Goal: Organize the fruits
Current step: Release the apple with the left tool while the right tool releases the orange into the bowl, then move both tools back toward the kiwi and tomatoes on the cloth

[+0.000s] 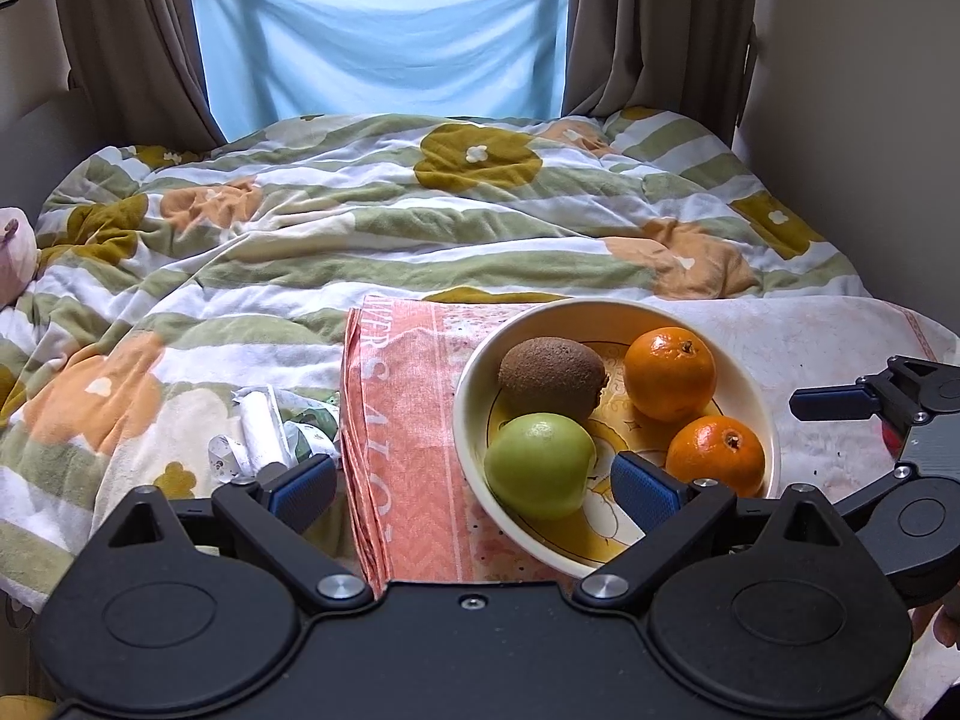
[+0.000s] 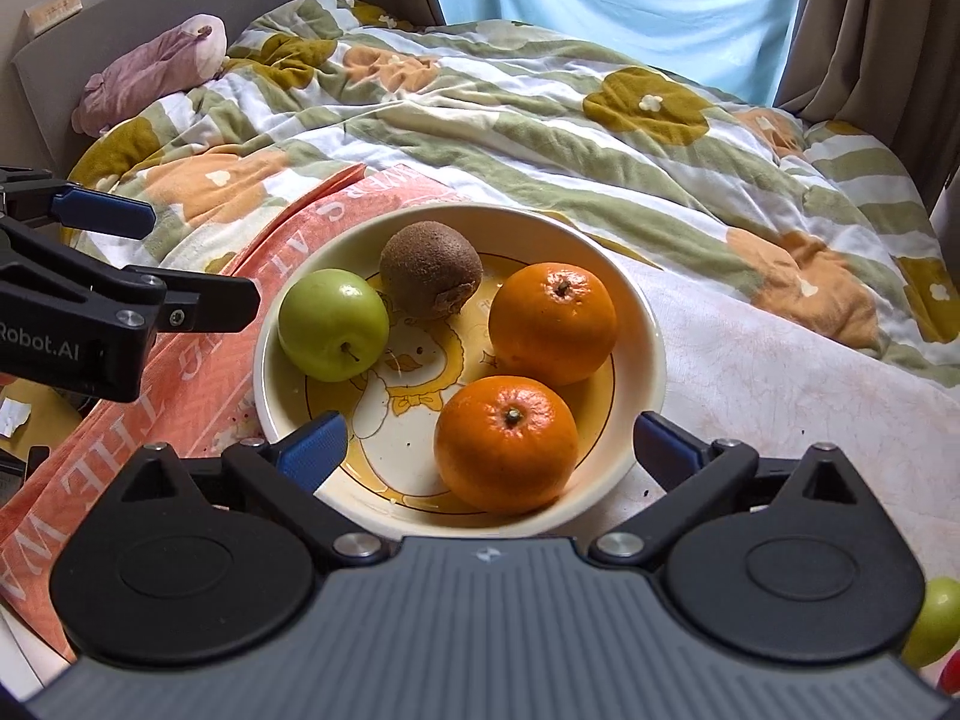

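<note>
Though hidden leftward — second green apple.

Glossy ceramic bowl, fuzzy matt kiwi, woven cloth towel.

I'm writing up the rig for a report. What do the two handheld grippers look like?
Both are black, with two round housings at the base and angled linkage arms fixed by silver screws. The left gripper and right gripper carry blue ribbed finger pads. White lettering ending "Robot.AI" marks the left one's side.
</note>
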